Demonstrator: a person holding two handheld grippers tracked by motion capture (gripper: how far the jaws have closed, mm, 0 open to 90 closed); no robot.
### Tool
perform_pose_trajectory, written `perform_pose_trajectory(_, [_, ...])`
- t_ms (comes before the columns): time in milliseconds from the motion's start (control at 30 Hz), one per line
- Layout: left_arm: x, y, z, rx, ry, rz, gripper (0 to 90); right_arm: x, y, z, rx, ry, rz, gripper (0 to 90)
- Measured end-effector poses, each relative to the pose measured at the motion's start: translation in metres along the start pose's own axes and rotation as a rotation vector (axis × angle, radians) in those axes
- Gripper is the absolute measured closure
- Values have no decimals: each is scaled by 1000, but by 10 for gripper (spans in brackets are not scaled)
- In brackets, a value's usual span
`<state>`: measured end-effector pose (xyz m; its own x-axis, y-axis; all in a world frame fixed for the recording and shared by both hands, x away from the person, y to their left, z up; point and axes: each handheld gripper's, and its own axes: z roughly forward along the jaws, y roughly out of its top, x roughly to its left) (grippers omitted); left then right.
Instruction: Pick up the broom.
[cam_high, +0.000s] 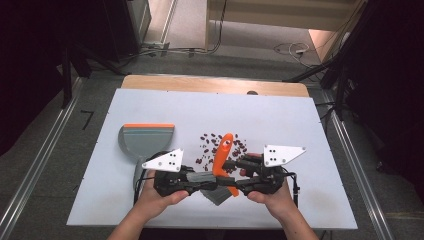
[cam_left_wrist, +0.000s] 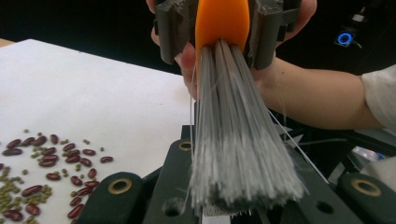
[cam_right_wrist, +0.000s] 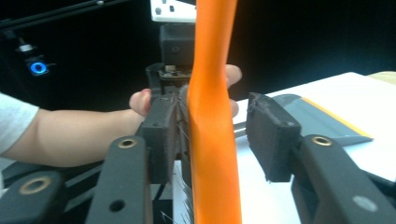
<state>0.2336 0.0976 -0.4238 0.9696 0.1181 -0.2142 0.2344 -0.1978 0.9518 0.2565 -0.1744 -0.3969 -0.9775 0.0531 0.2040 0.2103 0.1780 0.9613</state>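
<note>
A hand brush with an orange handle (cam_high: 223, 149) and grey bristles (cam_left_wrist: 238, 154) hangs over the front of the white board between my two grippers. My left gripper (cam_high: 209, 182) is shut on the bristles, which run between its jaws (cam_left_wrist: 243, 158). My right gripper (cam_high: 233, 171) faces it with the orange handle (cam_right_wrist: 215, 93) standing between its jaws. One pad lies close against the handle and the other pad (cam_right_wrist: 271, 135) stands apart from it, so it is open. Red beans (cam_high: 206, 143) lie scattered just beyond the brush, mixed with small green ones (cam_left_wrist: 14, 186).
A grey dustpan (cam_high: 147, 140) with an orange lip lies flat at the left of the white board (cam_high: 280, 115), its handle toward the person. Both hands sit near the board's front edge. Dark floor, cables and metal rails surround the table.
</note>
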Motion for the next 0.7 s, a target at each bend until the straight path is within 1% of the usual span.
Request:
perform_pose_trajectory(100, [0, 0, 1, 2, -17, 4, 853, 2, 0, 3, 11, 23, 1, 571])
perform_pose_trajectory(200, [0, 0, 1, 9, -24, 3, 853, 1, 0, 4, 7, 41, 11, 598])
perform_pose_trajectory(233, [0, 0, 1, 14, -26, 4, 853, 1, 0, 4, 16, 42, 22, 600])
perform_pose_trajectory(267, [0, 0, 2, 11, -27, 0, 853, 1, -1, 5, 21, 40, 23, 611])
perform_pose_trajectory(333, [0, 0, 3, 12, -31, -1, 853, 1, -2, 6, 32, 35, 16, 624])
perform_pose_trajectory(400, [0, -1, 5, 14, -34, -2, 853, 1, -3, 8, 37, 38, 18, 635])
perform_pose_trajectory(433, [0, -1, 5, 16, -36, -6, 852, 1, -3, 8, 42, 38, 16, 660])
perform_pose_trajectory(500, [0, -1, 5, 16, -46, -9, 852, 2, -4, 8, 41, 47, 6, 677])
perform_pose_trajectory(567, [0, -1, 5, 16, -51, -12, 852, 2, -4, 8, 39, 52, 27, 682])
perform_pose_trajectory(600, [0, -1, 5, 18, -52, -12, 852, 2, -5, 8, 38, 55, 28, 683])
perform_pose_trajectory(700, [0, -2, 5, 22, -64, -10, 852, 5, -6, 8, 39, 46, 13, 687])
